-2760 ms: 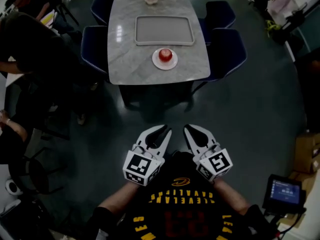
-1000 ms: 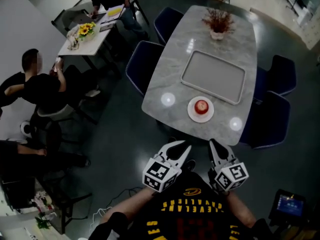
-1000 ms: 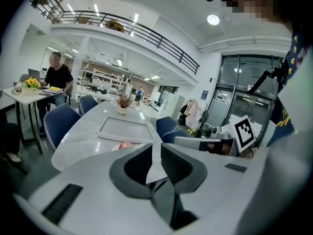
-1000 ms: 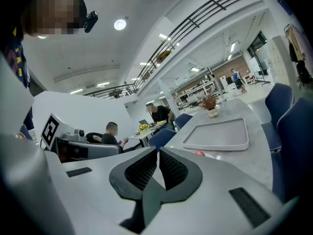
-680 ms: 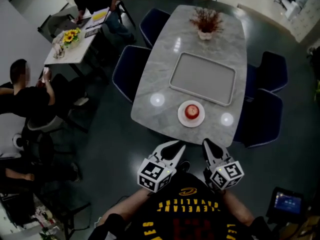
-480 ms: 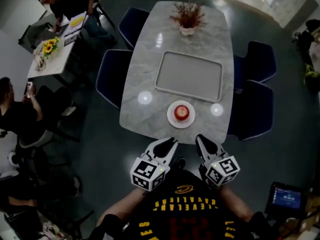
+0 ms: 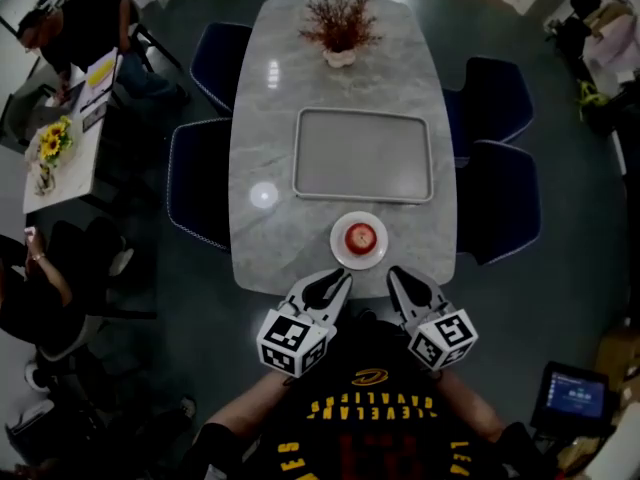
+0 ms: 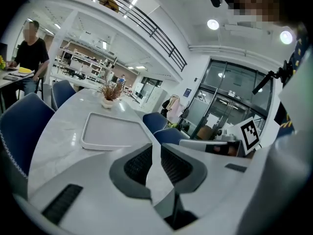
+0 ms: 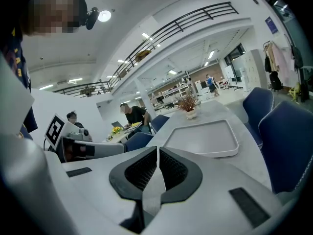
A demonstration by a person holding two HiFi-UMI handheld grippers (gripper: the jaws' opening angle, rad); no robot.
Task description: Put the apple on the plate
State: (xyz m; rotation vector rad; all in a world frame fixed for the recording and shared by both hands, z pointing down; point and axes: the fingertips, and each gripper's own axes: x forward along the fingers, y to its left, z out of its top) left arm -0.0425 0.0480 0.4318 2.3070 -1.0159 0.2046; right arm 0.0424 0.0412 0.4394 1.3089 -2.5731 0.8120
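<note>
Looking down at a long grey marbled table [image 7: 262,118], blue chairs [image 7: 200,183] either side, dark floor [image 7: 560,298]. Got the apple [image 7: 360,237] sitting on the white plate [image 7: 340,252] at the near edge, tray [image 7: 363,156] just beyond. Left tool [image 7: 338,279] open a crack, right tool [image 7: 397,276] closed, both empty.

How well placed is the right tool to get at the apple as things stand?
Probably yes. The right tool sits at the table edge, just short of the plate, with nothing between it and the apple. Its jaws are together, so they must open first.
</note>
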